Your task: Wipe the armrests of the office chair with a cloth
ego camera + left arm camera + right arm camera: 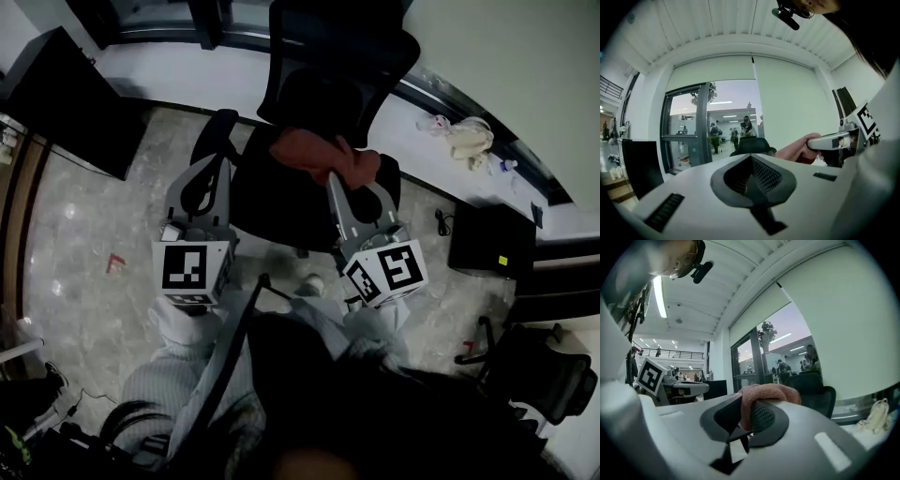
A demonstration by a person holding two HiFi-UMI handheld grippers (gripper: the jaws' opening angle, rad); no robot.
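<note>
Pinching red cloth (314,150) in right gripper (335,180) — right armrest (389,178) just beside at 3 o'clock, long axis roughly 12–6; left gripper (216,169) pressed together, empty, farther off.

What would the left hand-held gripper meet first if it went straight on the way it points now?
Most likely the armrest on that side: the left hand-held gripper points at it from close by. Depth is unclear, so it might pass above.

Left gripper (222,172) fingers together, empty, right gripper (335,184) fingers clamped on cloth (309,150), both held forward
</note>
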